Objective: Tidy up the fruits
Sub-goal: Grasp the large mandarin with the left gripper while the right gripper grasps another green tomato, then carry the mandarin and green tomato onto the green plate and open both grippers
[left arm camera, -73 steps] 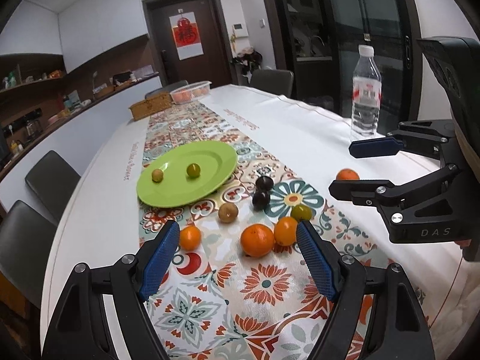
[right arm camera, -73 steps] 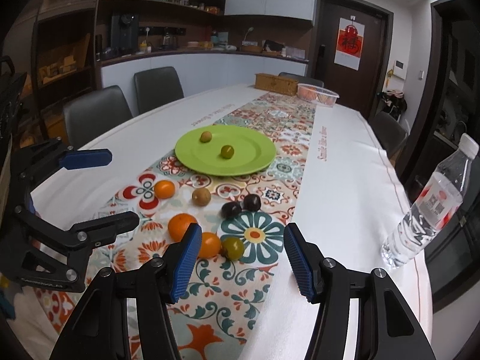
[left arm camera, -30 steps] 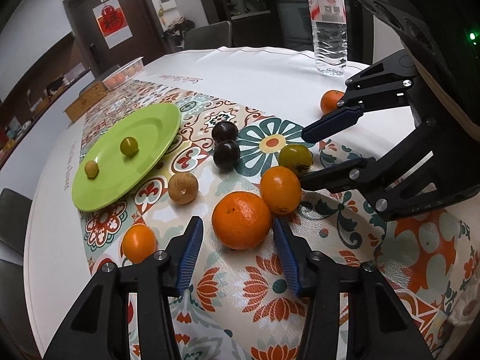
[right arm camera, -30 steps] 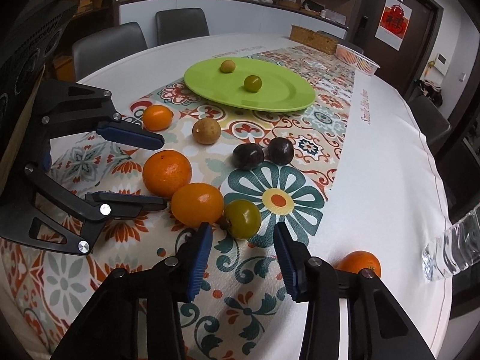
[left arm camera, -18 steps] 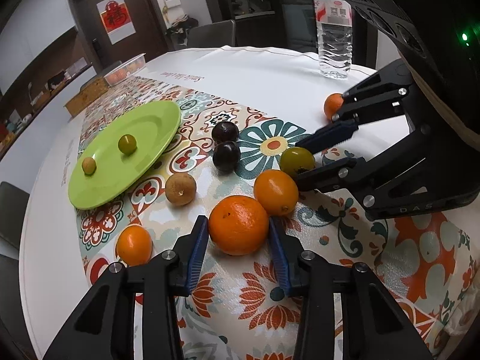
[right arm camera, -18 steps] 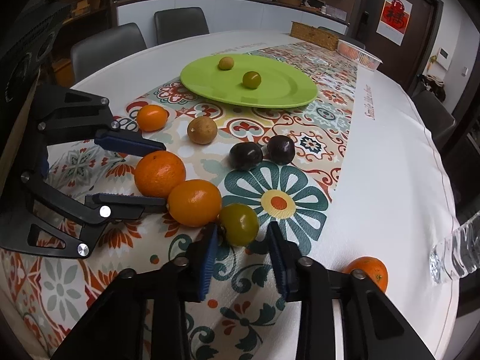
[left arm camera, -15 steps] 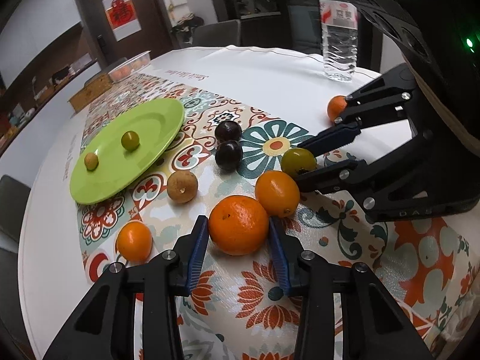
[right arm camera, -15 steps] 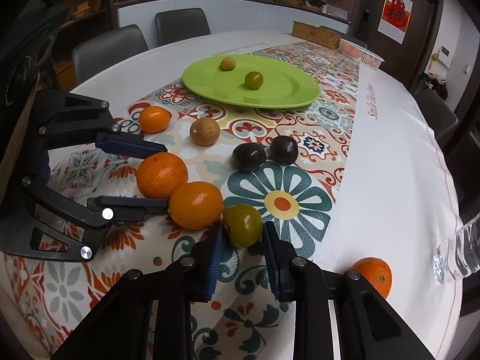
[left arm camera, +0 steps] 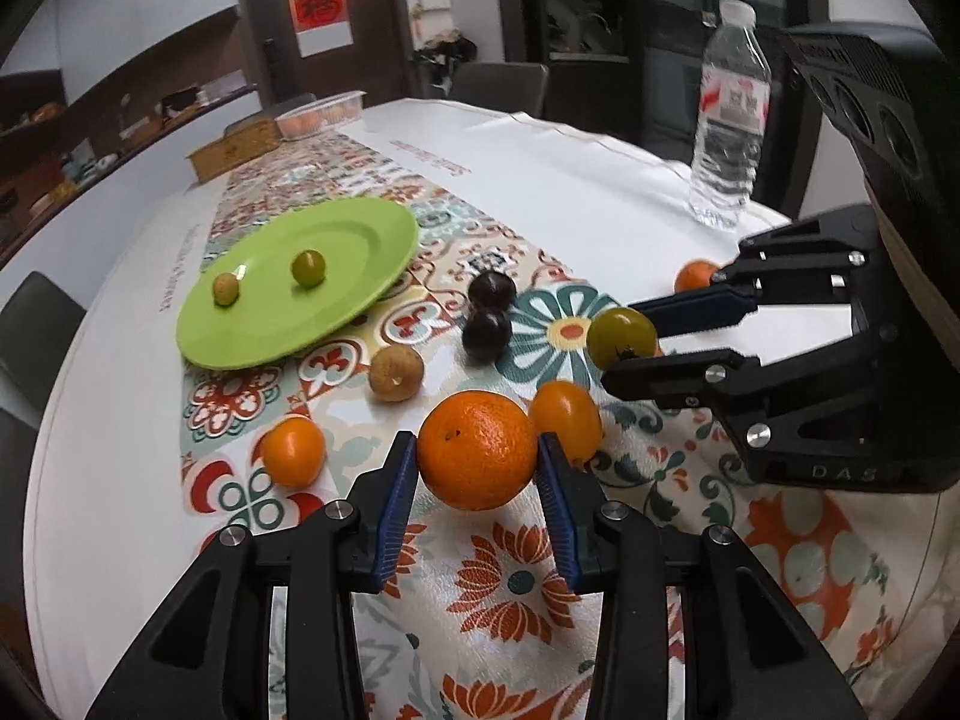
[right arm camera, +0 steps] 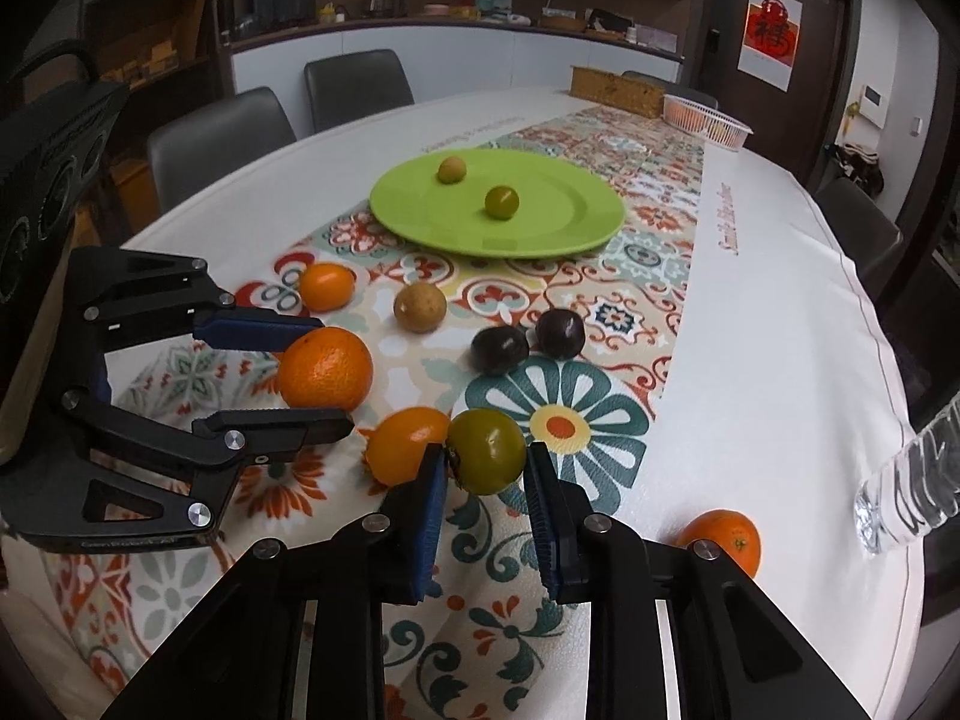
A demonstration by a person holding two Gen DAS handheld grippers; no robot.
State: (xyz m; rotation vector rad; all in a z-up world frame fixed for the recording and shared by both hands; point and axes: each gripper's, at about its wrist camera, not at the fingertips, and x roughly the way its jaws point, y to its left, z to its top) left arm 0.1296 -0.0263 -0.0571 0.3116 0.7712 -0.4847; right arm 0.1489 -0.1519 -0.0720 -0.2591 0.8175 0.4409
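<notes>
Large orange (left arm camera: 477, 450), clamped between the blue pads of the left gripper (left arm camera: 478, 468), above the patterned runner (left arm camera: 516, 588). Green fruit (right arm camera: 487, 451) pinched by the right gripper (right arm camera: 485, 483). Two small fruits are lodged on the green plate (right arm camera: 558, 228); remaining fruit is scattered beside it.

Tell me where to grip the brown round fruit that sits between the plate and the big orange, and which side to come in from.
Grip the brown round fruit across its widest middle, with one pad on each side. It is a near-sphere with no handle, so only the equator holds. Probably best to come from above and the near side: the green plate lies beyond it and the two dark plums sit to one side, while the cloth just around it is bare.
</notes>
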